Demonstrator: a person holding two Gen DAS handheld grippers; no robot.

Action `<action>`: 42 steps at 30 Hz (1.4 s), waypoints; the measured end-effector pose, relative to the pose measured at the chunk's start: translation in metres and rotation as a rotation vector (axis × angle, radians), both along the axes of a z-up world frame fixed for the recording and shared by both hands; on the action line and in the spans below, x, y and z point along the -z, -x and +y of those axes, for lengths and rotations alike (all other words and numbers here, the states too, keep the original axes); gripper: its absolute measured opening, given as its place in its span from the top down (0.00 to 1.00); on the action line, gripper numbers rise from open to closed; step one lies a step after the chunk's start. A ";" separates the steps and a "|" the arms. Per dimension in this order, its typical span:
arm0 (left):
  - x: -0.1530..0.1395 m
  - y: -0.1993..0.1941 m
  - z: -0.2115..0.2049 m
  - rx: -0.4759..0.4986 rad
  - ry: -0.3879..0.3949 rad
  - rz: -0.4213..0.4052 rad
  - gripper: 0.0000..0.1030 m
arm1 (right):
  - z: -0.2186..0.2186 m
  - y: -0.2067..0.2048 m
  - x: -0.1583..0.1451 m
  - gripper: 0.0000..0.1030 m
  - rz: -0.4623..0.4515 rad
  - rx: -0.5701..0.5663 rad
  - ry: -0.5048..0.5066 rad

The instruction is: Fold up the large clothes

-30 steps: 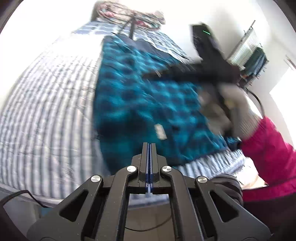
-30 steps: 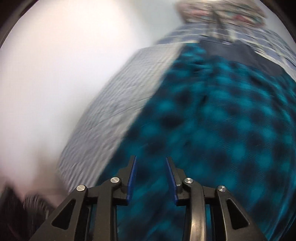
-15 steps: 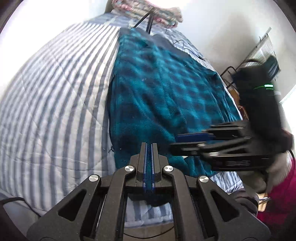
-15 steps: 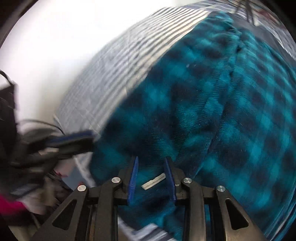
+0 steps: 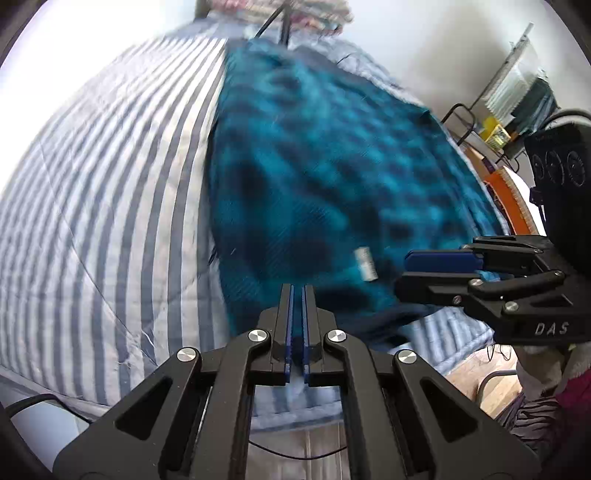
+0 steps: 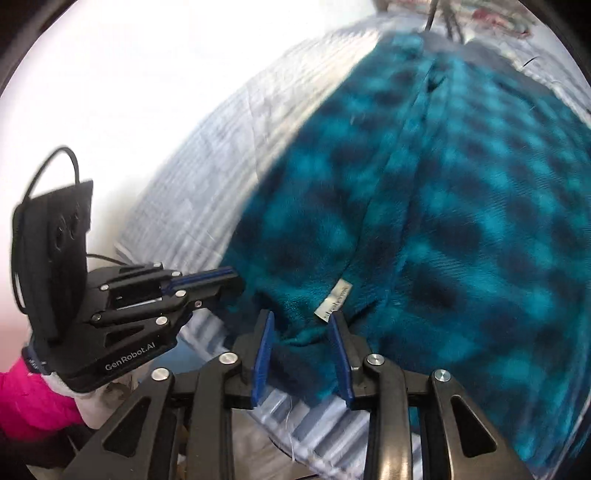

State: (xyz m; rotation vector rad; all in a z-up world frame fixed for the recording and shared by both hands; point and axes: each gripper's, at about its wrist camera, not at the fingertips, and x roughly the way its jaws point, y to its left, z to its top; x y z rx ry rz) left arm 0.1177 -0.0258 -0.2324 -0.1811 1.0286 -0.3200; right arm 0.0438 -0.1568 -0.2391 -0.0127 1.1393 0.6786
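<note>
A teal-and-black checked fleece garment [image 5: 325, 166] lies spread on a striped bed, with a white label [image 5: 365, 264] near its front edge. My left gripper [image 5: 296, 288] hovers shut and empty over the garment's near left corner. It also shows at the left of the right wrist view, left gripper [image 6: 236, 280]. My right gripper [image 6: 301, 317] straddles the front hem just below the label [image 6: 332, 301]. Its jaws are opening, with the fleece edge [image 6: 461, 221] lying between them and the pads not pressing on it. In the left wrist view the right gripper [image 5: 402, 273] reaches in from the right.
Blue-and-white striped bedding [image 5: 110, 221] covers the bed, with a heap of patterned cloth [image 5: 303, 11] at its far end. A shelf rack [image 5: 517, 92] and an orange object [image 5: 506, 192] stand to the right. A pink sleeve [image 6: 29, 398] shows at lower left.
My right gripper swept from over the garment's middle to its front edge by the label, and its jaws widened. My left gripper sank slightly toward the near corner.
</note>
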 end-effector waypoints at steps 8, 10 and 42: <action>-0.062 -0.002 -0.043 0.109 0.007 -0.114 0.50 | -0.090 0.023 -0.038 0.32 -0.152 0.175 0.006; -0.071 -0.010 -0.056 0.139 0.018 -0.118 0.49 | -0.108 0.018 -0.040 0.27 -0.163 0.216 0.010; -0.048 -0.059 -0.124 0.252 0.095 -0.060 0.49 | -0.408 0.037 0.043 0.37 0.123 0.939 -0.165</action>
